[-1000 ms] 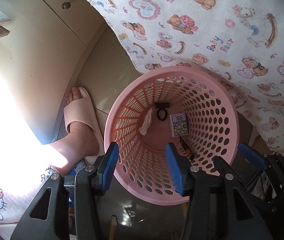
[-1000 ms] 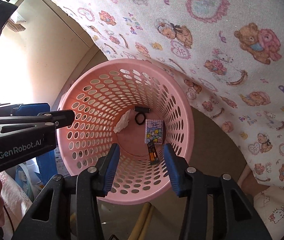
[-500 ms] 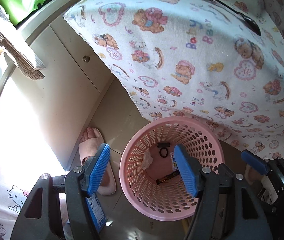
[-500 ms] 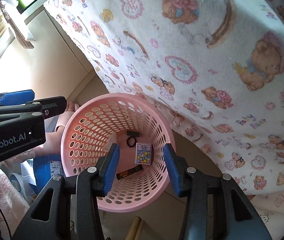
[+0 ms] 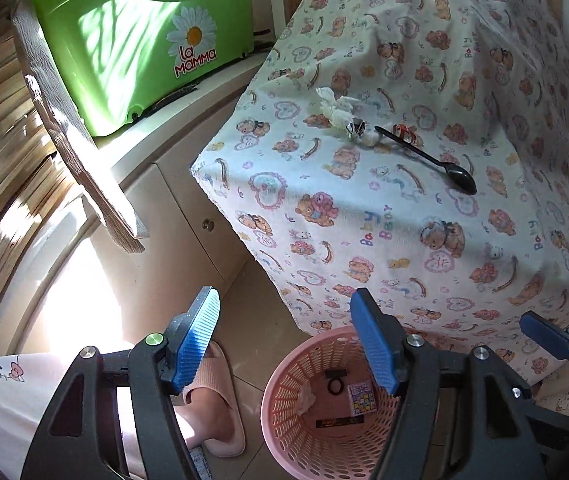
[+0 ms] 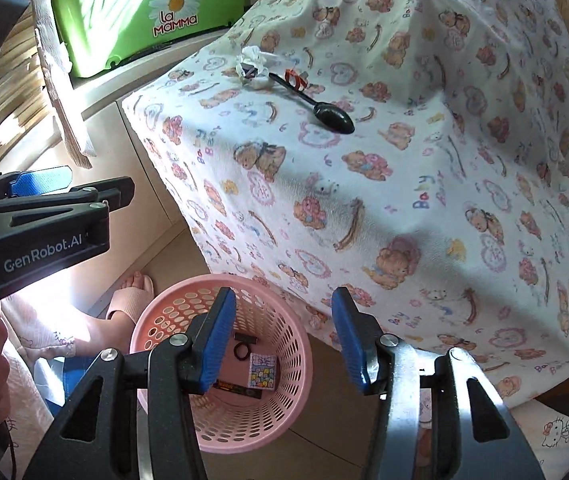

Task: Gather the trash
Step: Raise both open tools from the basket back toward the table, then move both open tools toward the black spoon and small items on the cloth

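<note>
Tabletop (image 5: 424, 208) covered w/ teddy-print cloth, sunlit. Green bin (image 5: 140, 36) on a shelf at 11 o'clock; cream cabinet (image 5: 188, 200) below it. Floor tiled; a person's foot in a pink slipper (image 5: 220, 408) at 7 o'clock. Pink basket (image 6: 212, 424) on the floor beside the tabletop, holding wrappers & a small box.

Trash on tabletop: crumpled tissue (image 5: 336, 108) & black spoon (image 5: 436, 164), touching, at 12–1 o'clock, well apart from both tools.

Left tool (image 5: 284, 344): jaws spreading, nothing between. Right tool (image 6: 280, 340): jaws spreading, nothing between, above basket.
</note>
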`<state>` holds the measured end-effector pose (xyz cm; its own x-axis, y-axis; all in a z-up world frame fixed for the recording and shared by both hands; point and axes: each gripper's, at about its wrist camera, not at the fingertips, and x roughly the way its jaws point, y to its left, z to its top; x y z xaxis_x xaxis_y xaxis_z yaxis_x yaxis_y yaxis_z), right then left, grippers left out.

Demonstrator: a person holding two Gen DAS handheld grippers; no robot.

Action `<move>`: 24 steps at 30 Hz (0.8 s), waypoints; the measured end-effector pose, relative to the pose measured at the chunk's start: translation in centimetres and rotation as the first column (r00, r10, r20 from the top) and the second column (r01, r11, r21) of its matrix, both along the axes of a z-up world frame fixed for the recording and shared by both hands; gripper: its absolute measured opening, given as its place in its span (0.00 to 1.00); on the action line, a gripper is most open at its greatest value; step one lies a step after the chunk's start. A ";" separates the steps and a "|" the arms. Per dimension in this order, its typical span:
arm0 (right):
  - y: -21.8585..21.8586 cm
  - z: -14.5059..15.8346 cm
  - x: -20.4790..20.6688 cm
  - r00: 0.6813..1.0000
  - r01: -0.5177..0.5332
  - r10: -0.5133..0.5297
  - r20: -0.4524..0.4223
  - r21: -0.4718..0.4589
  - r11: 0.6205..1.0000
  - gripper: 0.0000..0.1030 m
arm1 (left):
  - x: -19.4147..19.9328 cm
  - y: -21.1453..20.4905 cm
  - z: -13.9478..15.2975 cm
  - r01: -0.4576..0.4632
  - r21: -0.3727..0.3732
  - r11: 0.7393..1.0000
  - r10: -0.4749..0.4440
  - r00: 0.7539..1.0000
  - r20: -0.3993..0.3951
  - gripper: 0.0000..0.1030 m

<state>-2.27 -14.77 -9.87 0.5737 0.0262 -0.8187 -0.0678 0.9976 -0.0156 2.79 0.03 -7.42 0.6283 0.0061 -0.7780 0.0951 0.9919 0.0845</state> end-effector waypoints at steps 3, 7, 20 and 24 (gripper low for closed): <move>-0.8 1.5 -0.1 0.998 0.035 -0.035 0.055 0.002 0.999 0.51 | 0.2 0.0 1.1 -0.010 -0.004 1.000 0.010 0.999 0.034 0.75; -1.2 3.4 -0.5 0.990 0.054 -0.052 0.132 -0.014 0.998 0.52 | 1.7 -0.1 3.0 -0.003 -0.050 0.999 0.004 1.000 0.017 0.76; -5.5 6.1 0.7 0.964 0.160 -0.159 0.211 0.012 0.987 0.57 | 5.0 -2.5 11.2 0.073 -0.059 0.996 -0.059 0.975 0.214 0.88; -6.8 6.1 1.1 0.961 0.192 -0.196 0.195 0.041 0.981 0.58 | 5.6 -3.6 11.0 0.092 -0.047 0.995 -0.079 0.971 0.224 0.89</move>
